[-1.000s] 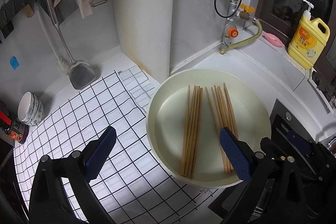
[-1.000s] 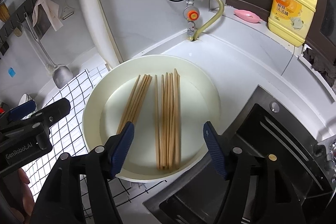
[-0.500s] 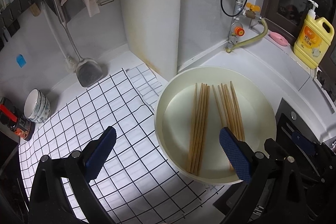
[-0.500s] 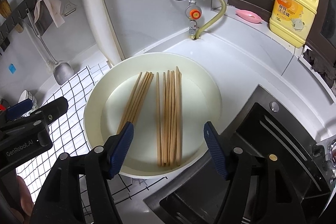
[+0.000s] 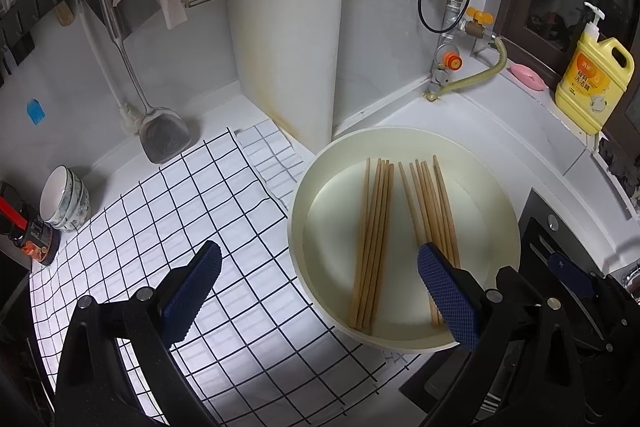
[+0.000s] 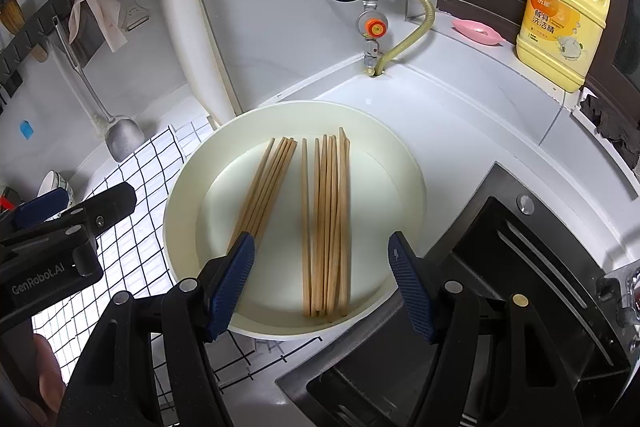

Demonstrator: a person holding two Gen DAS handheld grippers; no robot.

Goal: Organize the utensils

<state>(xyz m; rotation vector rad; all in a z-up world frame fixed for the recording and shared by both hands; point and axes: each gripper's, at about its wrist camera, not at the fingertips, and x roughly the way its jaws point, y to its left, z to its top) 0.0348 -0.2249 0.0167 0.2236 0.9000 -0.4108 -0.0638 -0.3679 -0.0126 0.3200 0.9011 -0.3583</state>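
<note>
A: Our left gripper (image 5: pixel 320 291) and right gripper (image 6: pixel 322 283) hover spread, empty, over chopsticks (image 6: pixel 326 223) lying in the basin (image 6: pixel 180 187).

B: They're light, stiff, slippery; we'd pinch one bundle mid-length.

a round basin (image 5: pixel 496 195) sits on the counter (image 5: pixel 516 143) and holds two bundles of chopsticks side by side, apart: the left bundle (image 5: pixel 374 239) and the right bundle (image 5: pixel 430 203), lying lengthwise toward the back wall. left of the basin lies a grid-patterned mat (image 5: pixel 168 227), with a stack of bowls (image 5: pixel 64 199) at its far left edge and a spatula (image 5: pixel 160 131) behind it, against the wall. behind the basin stands a cutting board (image 5: pixel 288 19); a detergent bottle (image 6: pixel 560 23) and a soap dish (image 6: pixel 478 31) sit on the ledge to the back right, and a sink (image 6: pixel 500 287) lies right of the basin.
</note>
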